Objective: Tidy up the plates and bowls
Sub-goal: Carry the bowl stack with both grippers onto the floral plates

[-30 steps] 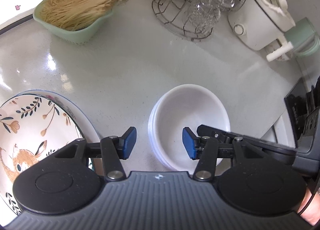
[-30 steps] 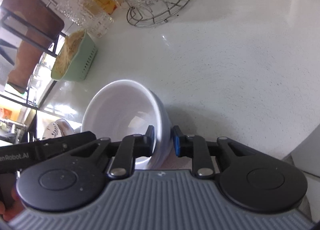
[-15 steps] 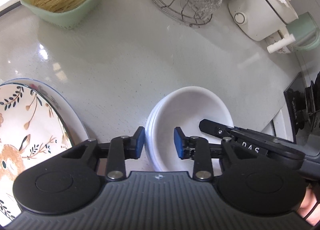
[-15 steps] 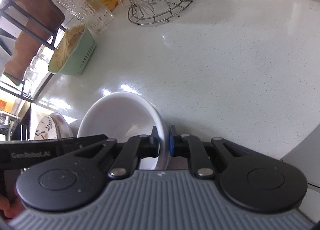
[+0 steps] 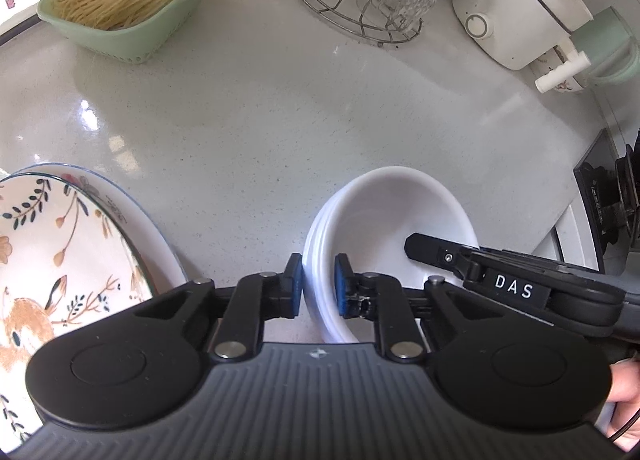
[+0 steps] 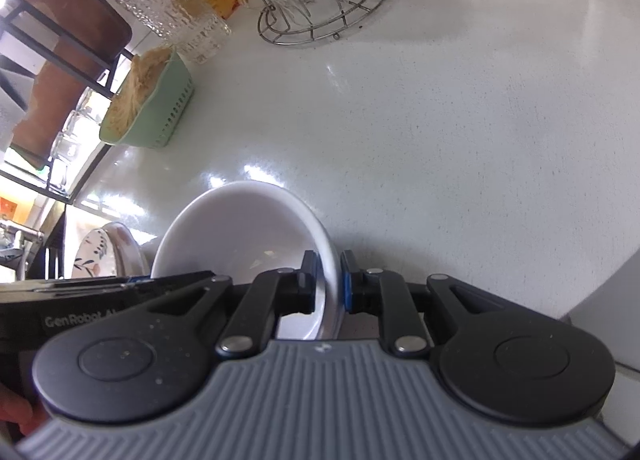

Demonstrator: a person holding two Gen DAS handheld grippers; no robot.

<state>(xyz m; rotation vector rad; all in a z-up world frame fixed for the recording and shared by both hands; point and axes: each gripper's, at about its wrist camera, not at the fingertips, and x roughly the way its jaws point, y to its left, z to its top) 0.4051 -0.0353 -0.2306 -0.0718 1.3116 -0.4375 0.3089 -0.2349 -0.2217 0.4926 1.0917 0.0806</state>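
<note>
2 grippers on stacked white bowls [image 5: 394, 216]

Left gripper [image 5: 318, 288] is closing on the glossy round rim; right gripper [image 6: 330, 286] clamps the opposite rim, on the speckled counter [image 5: 280, 120] beside floral plates [image 5: 60, 244].

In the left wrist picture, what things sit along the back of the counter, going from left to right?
Mint green plastic basket of pale noodles → round wire rack holding clear glasses → white electric cooker with a round dial → pale green mug.
</note>
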